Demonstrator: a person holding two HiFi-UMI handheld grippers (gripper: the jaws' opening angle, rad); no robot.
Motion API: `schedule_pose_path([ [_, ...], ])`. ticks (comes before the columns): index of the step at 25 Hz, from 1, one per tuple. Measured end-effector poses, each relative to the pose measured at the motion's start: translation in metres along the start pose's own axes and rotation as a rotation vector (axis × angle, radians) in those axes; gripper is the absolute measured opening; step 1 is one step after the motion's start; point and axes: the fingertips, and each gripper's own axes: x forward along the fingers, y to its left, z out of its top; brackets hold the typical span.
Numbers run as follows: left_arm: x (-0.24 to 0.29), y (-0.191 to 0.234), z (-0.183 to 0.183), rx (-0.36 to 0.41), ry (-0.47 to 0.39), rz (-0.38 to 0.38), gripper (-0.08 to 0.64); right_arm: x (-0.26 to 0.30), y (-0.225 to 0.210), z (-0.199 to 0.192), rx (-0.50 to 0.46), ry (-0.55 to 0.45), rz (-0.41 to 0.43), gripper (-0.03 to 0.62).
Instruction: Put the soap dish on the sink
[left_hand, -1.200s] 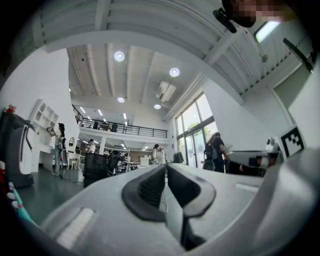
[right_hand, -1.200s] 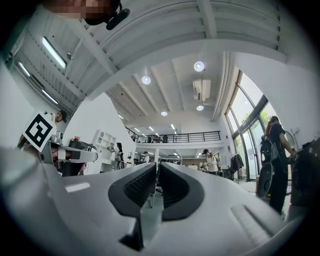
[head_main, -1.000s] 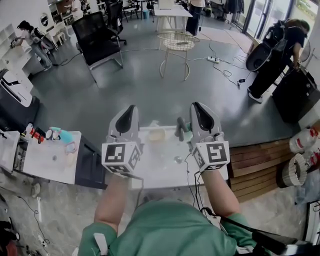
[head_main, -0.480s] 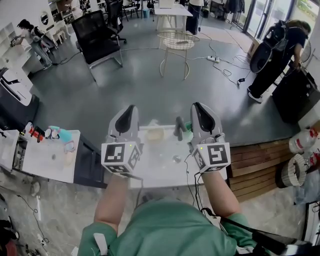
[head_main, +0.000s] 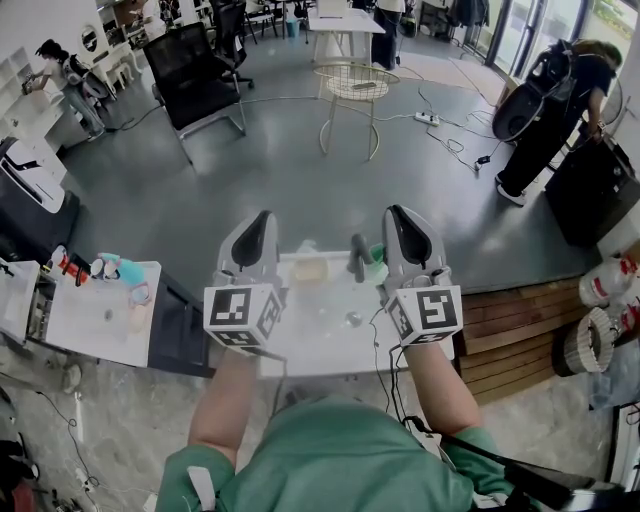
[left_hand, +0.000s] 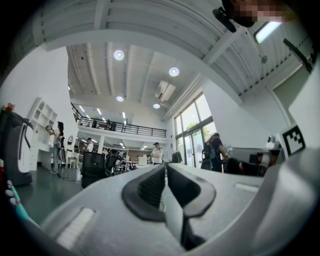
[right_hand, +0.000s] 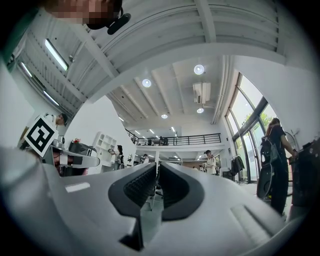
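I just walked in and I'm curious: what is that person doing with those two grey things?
A person holds a grey tool in each hand above a white sink. The left tool and the right tool are both shut and empty, and both point out into the room. What looks like the soap dish sits on the sink's back edge, left of the faucet. Neither tool touches it.
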Motion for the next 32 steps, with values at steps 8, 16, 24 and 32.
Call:
schedule_pose_path([
  [8,0.0,-0.002,-0.006,0.002,0.005,0.002,0.012,-0.003,-0.001,-0.004,-0.002,-0.009,0.006,0.021],
  [16,0.003,-0.004,-0.006,0.003,0.015,-0.002,0.011,-0.002,-0.002,0.0,-0.01,-0.017,0.014,0.021],
  [24,0.006,-0.014,-0.006,0.01,0.02,-0.004,0.011,-0.008,-0.011,0.001,0.009,-0.021,0.01,0.021],
  [32,0.008,-0.027,-0.004,0.019,0.023,-0.005,0.011,-0.015,-0.019,0.003,0.014,-0.032,0.017,0.021],
])
